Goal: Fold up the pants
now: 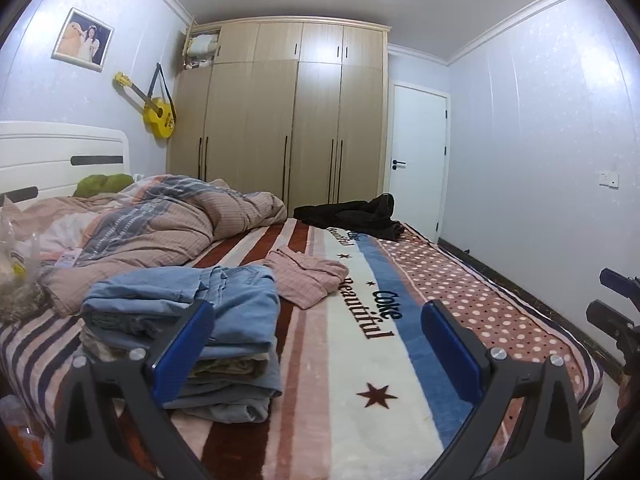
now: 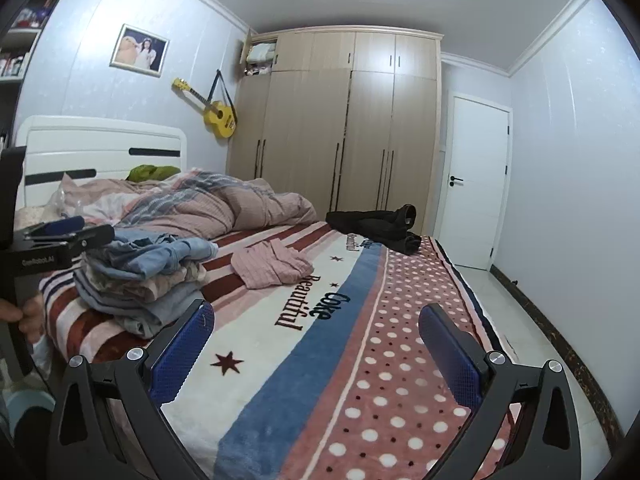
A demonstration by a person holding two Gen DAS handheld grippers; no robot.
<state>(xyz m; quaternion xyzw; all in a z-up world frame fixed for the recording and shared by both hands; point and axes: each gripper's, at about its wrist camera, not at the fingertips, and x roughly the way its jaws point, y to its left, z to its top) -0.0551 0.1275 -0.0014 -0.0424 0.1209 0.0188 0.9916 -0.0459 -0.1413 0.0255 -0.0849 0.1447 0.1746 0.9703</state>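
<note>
- We hold the left claw (image 1: 318, 346) released, its blue pads spread wide with nothing between them, above the striped plush blanket (image 1: 360, 360) on the bed.
- We hold the right claw (image 2: 316, 350) released too, empty, over the same blanket's blue band and polka-dot edge.
- The folded light-blue denim pants (image 1: 188, 300) lie on top of a stack of folded clothes (image 2: 132, 280) near the bed's left side, just beyond the left claw's left finger; their long axis runs roughly across the bed.
- A crumpled pink checked garment (image 1: 306, 276) lies just beside the stack.
- Black crumpled pants (image 1: 352, 214) lie at the bed's far edge, stretched sideways.
- A rumpled pink quilt (image 1: 160, 220) fills the headboard end.
</note>
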